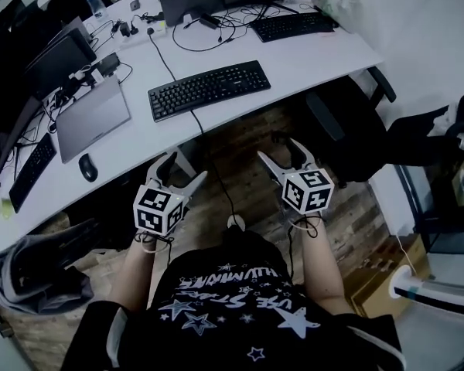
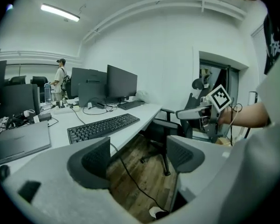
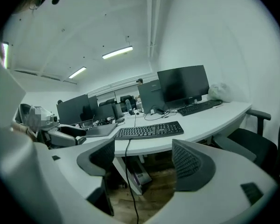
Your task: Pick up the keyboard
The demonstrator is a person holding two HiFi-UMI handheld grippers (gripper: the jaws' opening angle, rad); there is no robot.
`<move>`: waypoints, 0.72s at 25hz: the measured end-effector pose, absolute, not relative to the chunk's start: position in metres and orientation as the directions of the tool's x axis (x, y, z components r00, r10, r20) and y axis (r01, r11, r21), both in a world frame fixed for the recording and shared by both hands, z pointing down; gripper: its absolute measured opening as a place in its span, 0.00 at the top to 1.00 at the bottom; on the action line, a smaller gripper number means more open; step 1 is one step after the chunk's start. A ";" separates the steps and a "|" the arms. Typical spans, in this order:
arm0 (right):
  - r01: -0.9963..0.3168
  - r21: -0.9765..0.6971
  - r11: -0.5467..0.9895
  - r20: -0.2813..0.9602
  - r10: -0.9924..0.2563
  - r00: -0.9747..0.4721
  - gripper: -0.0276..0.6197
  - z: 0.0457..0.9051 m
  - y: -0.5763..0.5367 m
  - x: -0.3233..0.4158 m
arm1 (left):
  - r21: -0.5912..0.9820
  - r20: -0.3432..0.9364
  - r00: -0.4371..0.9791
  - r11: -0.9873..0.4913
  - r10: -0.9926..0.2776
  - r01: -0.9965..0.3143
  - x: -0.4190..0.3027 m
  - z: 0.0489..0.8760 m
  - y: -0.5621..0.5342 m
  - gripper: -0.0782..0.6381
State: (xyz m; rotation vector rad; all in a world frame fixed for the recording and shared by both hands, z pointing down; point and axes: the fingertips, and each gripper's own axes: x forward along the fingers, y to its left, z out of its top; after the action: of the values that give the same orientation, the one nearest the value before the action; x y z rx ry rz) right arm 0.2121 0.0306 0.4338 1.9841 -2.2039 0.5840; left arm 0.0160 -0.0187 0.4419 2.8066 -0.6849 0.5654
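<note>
- Head view: the black keyboard (image 1: 209, 90) lies flat on the white desk (image 1: 325, 56), close to the desk's front edge and a little askew to it. Both grippers hang off that edge, over the floor (image 1: 247, 184), well apart from the keyboard.
- The left gripper (image 1: 187, 167) has its jaws spread wide with nothing between them. In the left gripper view (image 2: 137, 157) the gap shows only floor and cable, and the keyboard (image 2: 103, 126) sits on the desk beyond it.
- The right gripper (image 1: 278, 149) also has its jaws spread and holds nothing. In the right gripper view (image 3: 149, 162) the keyboard (image 3: 149, 130) lies on the desk straight beyond the gap, untouched.
- The keyboard is a long, flat rectangle of matte black plastic with rows of low keys. A thin black cable (image 1: 193, 118) runs from it over the desk's front edge and down to the floor.
- The desk top is smooth and white with a curved front edge, and the floor below it is brown wood plank.
- Each gripper has pale, tapering fingers faced with dark ribbed pads (image 2: 91, 160).
- Each carries a white cube with black square markers (image 1: 158, 209).
- Both bare forearms (image 1: 321, 265) reach forward from the torso, roughly parallel. The grippers point toward the desk and tilt slightly downward.
</note>
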 end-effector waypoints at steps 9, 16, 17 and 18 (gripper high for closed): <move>-0.974 -0.158 0.160 0.442 -0.871 -0.214 0.22 0.468 -0.040 0.250 | 0.071 0.432 0.695 -0.747 -0.575 -0.661 0.027 0.448 -0.077 0.30; -0.959 0.001 0.282 0.514 -0.823 -0.242 0.19 0.480 -0.098 0.238 | 0.039 0.486 0.651 -0.729 -0.584 -0.683 0.015 0.463 -0.101 0.30; -0.953 0.027 0.300 0.525 -0.816 -0.242 0.18 0.482 -0.105 0.237 | 0.043 0.489 0.648 -0.726 -0.584 -0.686 0.015 0.465 -0.107 0.30; -0.946 0.048 0.320 0.537 -0.807 -0.246 0.17 0.483 -0.113 0.236 | 0.046 0.490 0.648 -0.725 -0.583 -0.688 0.015 0.467 -0.113 0.30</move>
State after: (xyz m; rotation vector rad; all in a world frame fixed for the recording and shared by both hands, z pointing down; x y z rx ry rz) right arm 0.2362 -0.1127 0.4828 1.5461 -2.1226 0.3955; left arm 0.0153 -0.1133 0.4669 2.6392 -1.0346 0.6662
